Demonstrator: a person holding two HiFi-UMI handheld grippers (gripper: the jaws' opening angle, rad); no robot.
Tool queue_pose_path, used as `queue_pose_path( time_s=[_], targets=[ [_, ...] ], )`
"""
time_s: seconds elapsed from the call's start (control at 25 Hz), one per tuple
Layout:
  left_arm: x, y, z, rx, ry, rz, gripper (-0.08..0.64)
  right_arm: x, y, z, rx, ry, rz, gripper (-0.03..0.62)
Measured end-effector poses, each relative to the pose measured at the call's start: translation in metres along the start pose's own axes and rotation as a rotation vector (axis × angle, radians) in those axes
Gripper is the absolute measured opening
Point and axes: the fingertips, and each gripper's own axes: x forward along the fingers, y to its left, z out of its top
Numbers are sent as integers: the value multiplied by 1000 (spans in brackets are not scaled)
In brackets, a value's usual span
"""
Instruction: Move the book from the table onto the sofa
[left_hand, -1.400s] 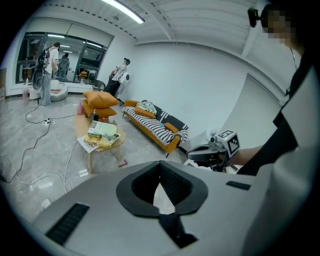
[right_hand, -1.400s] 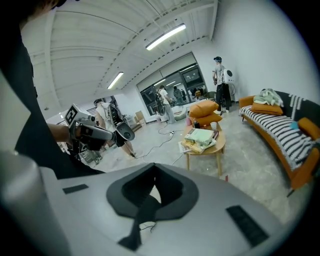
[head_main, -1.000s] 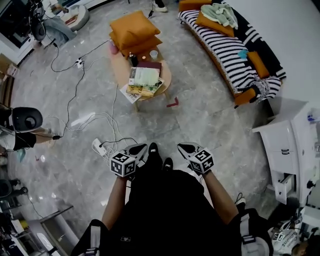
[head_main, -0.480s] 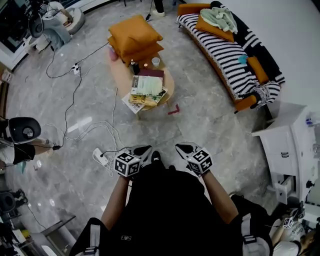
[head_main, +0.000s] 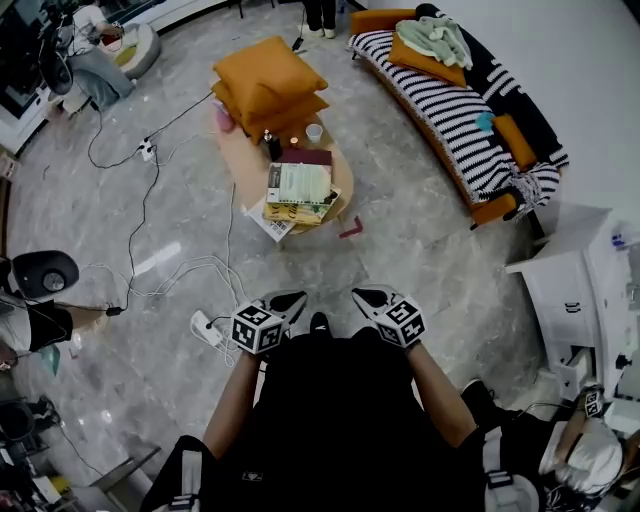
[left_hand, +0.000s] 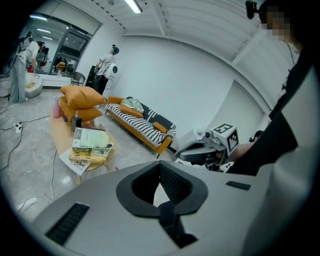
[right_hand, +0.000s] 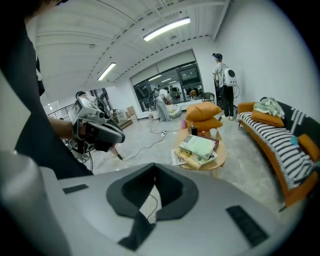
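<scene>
The book lies on the table well ahead, slightly nearer the left tool than the right tool; both tools are clenched and empty.

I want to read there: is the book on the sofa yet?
No, the books lie stacked on the table.

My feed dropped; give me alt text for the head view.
The left gripper and right gripper are shut and empty in front of the person. Ahead, a stack of books lies on a round wooden table; the striped sofa stands to its right.
</scene>
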Motion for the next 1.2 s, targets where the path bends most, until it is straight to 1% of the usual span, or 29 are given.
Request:
queue_pose_path(
  time_s=[0.2,0.48,0.84,1.0,1.2],
  targets=[
    [-6,13,0,-19,-8,1,11,13,5,8,-12,8,8,8],
    [-8,15,2,-35,-28,11,11,20,1,16,-32,12,19,8],
    [-5,20,3,-75,-59,55,11,25,-13,23,-72,36,54,8],
    [6,25,10,-93,-62,62,11,27,-27,34,-88,39,62,8],
    [28,31,33,-99,-74,69,11,27,-49,43,-109,64,79,8]
  ],
)
